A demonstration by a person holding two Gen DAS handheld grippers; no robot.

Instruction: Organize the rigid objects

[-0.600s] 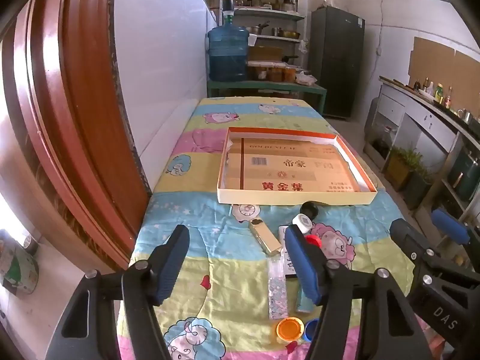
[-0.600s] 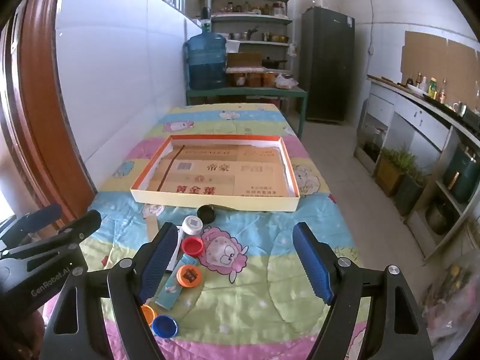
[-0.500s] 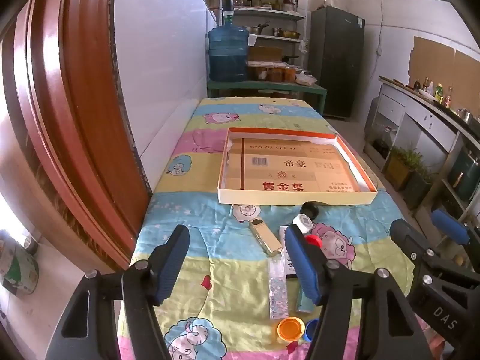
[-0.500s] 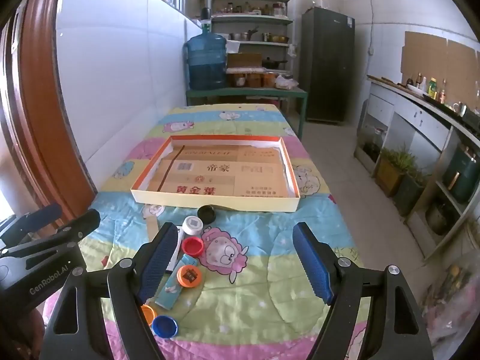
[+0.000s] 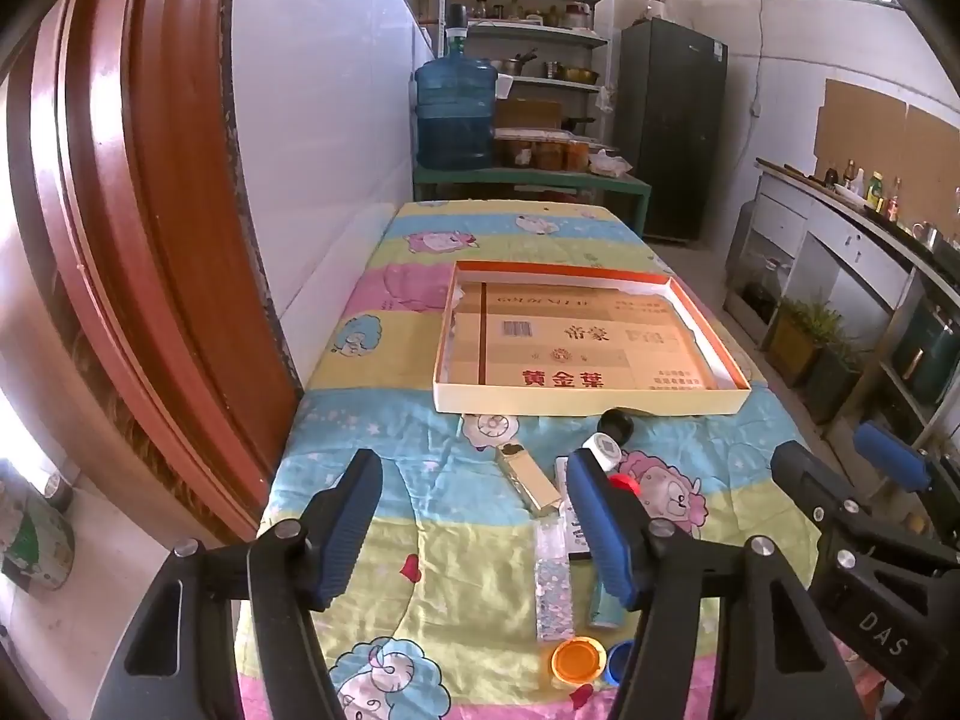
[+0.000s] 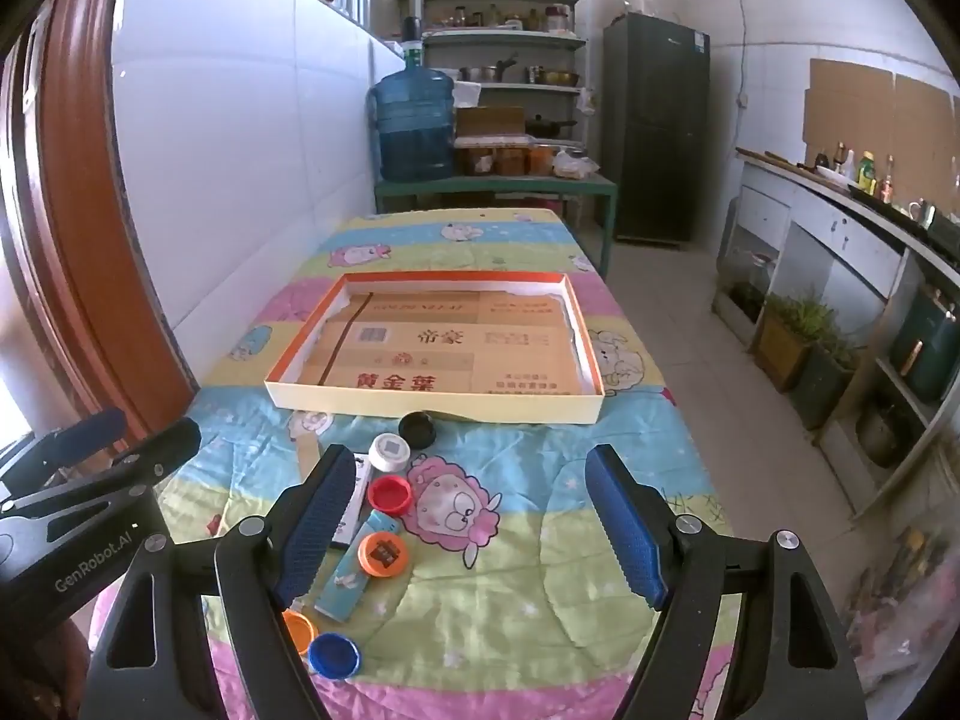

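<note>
A shallow cardboard tray [image 5: 591,402] [image 6: 432,406] with orange walls lies mid-table. Before it lie loose items: a black cap [image 6: 417,427], a white cap [image 6: 389,451], a red cap [image 6: 389,493], an orange cap [image 6: 383,553], a blue cap [image 6: 333,654], a light-blue box [image 6: 351,576], a gold bar [image 5: 528,474] and a glittery stick [image 5: 553,582]. My left gripper [image 5: 474,534] is open and empty above the near table edge, left of the items. My right gripper [image 6: 468,525] is open and empty, hovering over the sheep print beside the caps.
The table carries a cartoon-sheep quilt [image 6: 540,588]. A wooden door frame [image 5: 120,240] and tiled wall run along the left. A green bench with a water jug [image 6: 414,126] stands beyond the table. Counters and planters [image 6: 804,336] line the right.
</note>
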